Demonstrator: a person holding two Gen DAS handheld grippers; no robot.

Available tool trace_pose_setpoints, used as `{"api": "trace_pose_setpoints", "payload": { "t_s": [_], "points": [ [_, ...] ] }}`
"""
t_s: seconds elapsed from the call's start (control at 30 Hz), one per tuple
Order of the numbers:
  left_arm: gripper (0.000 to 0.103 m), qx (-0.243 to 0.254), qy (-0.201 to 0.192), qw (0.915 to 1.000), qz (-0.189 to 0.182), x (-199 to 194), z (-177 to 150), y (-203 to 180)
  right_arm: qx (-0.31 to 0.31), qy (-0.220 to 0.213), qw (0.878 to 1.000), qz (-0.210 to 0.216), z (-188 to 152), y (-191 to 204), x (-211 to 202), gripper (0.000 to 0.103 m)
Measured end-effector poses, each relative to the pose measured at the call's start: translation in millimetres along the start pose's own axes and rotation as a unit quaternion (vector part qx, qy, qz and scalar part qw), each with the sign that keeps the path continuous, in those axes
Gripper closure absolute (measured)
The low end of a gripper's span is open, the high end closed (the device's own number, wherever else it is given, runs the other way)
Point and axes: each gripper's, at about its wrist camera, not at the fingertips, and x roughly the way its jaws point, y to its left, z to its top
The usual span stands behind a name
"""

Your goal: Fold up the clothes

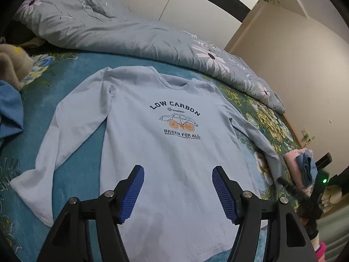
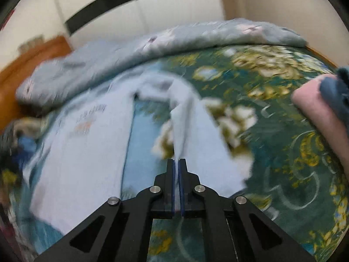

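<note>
- A light blue long-sleeved shirt [image 1: 170, 144] lies flat, front up, on the bed [image 1: 72, 69], which has a teal flowered cover.
- The print on its chest reads "LOW CARBON" and "GREEN FOR ALL", with a small car drawn between the lines.
- The left gripper [image 1: 177, 194] hovers over the shirt's lower part, near the hem; its blue-padded fingers [image 1: 133, 194] stand wide apart with nothing between them.
- One sleeve [image 1: 50, 144] is spread out to the left side of the left wrist view, lying flat on the bed cover.
- The right gripper [image 2: 177, 181] has its fingers pressed together on the cuff end of the other sleeve [image 2: 189, 118]; the cloth rises from the bed into the fingers.
- The right wrist view is blurred, so finer detail of the grip cannot be told.
- A grey-blue quilt [image 1: 122, 30] with white flowers is bunched along the far side of the bed, beyond the shirt's collar.
- A pink folded cloth [image 2: 320, 113] with a darker blue one [image 2: 336, 93] on it lies on the bed to the right, apart from the shirt.
- More blue fabric [image 1: 8, 111] lies at the left edge of the left wrist view.
</note>
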Motion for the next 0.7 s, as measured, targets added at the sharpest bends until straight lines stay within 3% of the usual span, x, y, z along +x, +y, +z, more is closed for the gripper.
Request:
{"api": "trace_pose_setpoints", "payload": {
  "t_s": [0.07, 0.17, 0.23, 0.3, 0.47, 0.57, 0.7],
  "points": [
    [0.034, -0.004, 0.003, 1.0, -0.001, 0.1, -1.1, 0.0, -0.016, 0.029, 0.999, -0.001, -11.3, 6.6, 12.3, 0.099],
    [0.034, -0.003, 0.009, 0.9999, -0.005, 1.4, -3.4, -2.6, -0.003, 0.027, 1.0, 0.013, -17.8, 3.3, 10.2, 0.093],
    [0.034, -0.001, 0.011, 0.9999, -0.003, 1.9, -4.9, -4.2, 0.022, 0.018, 0.999, 0.037, -18.3, -3.3, -1.2, 0.069],
    [0.034, -0.001, 0.01, 0.9999, -0.005, 1.4, -6.0, -4.0, 0.039, -0.008, 0.998, 0.038, -21.1, -9.8, -18.8, 0.062],
    [0.034, -0.01, 0.013, 0.9999, -0.005, 5.6, -7.1, -1.1, 0.147, -0.054, 0.988, -0.017, -35.6, -57.7, -45.3, 0.062],
    [0.034, -0.013, 0.021, 0.9997, -0.008, 11.8, -9.3, -2.0, 0.225, -0.036, 0.973, -0.019, -37.2, -82.6, -34.1, 0.062],
    [0.034, -0.009, 0.026, 0.9995, -0.012, 14.0, -12.3, -4.8, 0.253, -0.043, 0.966, -0.012, -28.8, -78.3, -18.8, 0.06]
  ]
}}
